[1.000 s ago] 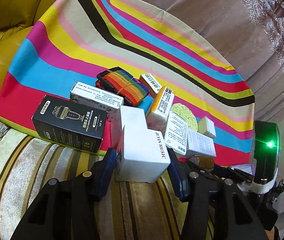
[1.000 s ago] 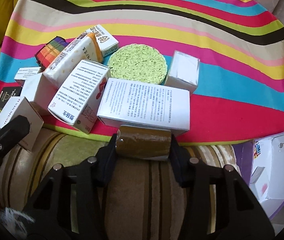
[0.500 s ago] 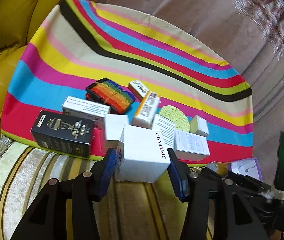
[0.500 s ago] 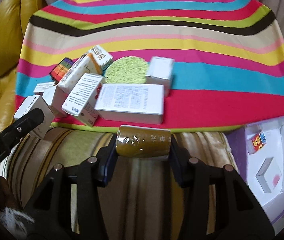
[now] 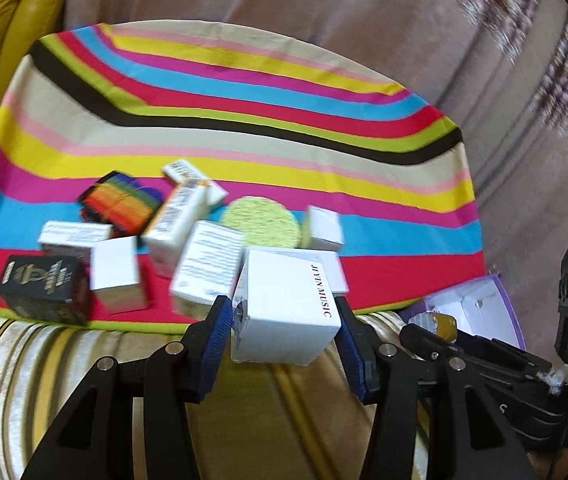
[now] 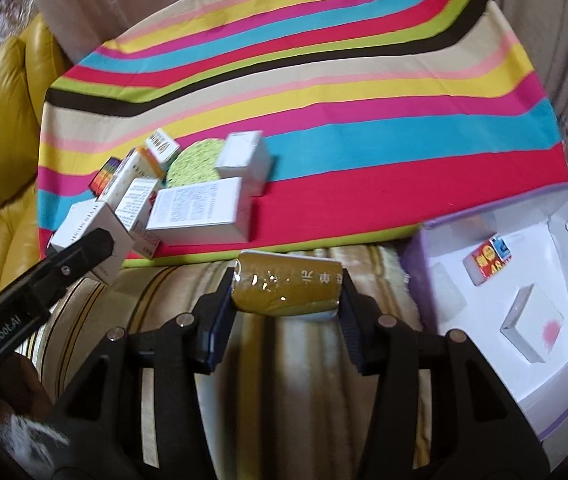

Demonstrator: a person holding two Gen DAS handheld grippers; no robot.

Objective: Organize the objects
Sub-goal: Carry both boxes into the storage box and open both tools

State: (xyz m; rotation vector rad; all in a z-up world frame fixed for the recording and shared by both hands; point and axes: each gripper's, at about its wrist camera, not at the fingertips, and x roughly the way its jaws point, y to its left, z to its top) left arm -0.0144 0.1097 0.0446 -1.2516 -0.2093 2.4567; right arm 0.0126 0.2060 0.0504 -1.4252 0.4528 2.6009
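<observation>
Fingers (image 5: 220,320) of left gripper (image 5: 282,328) clamp white box (image 5: 284,304); right gripper (image 6: 286,292) clamps gold pack (image 6: 286,288). Risk: either item slipping out before reaching tray (image 6: 424,240) beside right fingers.

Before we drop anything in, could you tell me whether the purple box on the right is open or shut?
Open. The purple box shows no lid over it, and its white inside is visible, with a small red-labelled packet and a white box lying in it.

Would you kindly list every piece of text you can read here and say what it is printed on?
"JIYIN MUSIC": red letters on the white cardboard box clamped in the left gripper.
"GenRobot.AI": on that gripper's black arm, right wrist view.
Too blurred to read: the olive-gold wrapped packet in the right gripper, the black carton.
</observation>
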